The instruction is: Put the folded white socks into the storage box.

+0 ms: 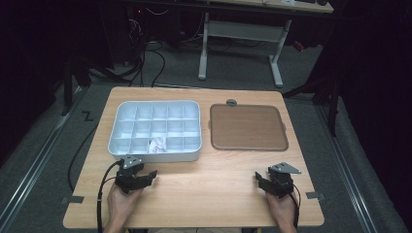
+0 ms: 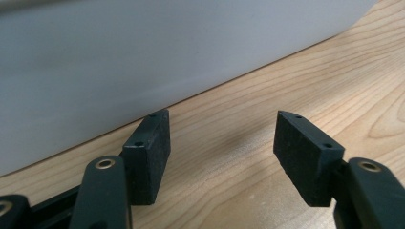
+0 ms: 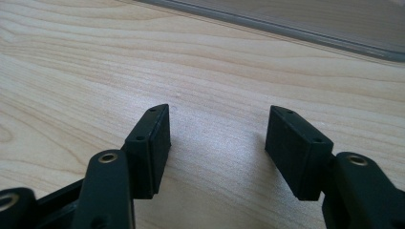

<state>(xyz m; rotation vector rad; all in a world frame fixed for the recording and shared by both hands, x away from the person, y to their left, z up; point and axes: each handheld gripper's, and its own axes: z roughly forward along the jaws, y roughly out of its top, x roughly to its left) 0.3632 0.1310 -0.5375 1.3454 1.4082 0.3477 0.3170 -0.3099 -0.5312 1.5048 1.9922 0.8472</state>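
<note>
- Nearest, the left gripper (image 1: 145,177) and right gripper (image 1: 265,182) rested on the wooden table (image 1: 209,184), each with jaws spread wide and holding nothing.
- Just beyond the left one sat the white divided tray (image 1: 194,145), a crumpled white scrap (image 1: 157,144) in a front compartment (what it was, unclear).
- Right of it lay the brown tray (image 1: 248,127).
- Risk, as I judged: pushing the left gripper forward could shove the tray, its wall being so close.

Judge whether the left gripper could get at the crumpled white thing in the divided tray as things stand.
Probably yes. The left gripper is open, just short of the tray's near wall, and the crumpled white thing lies uncovered in a front-row compartment; only that wall needs clearing.
</note>
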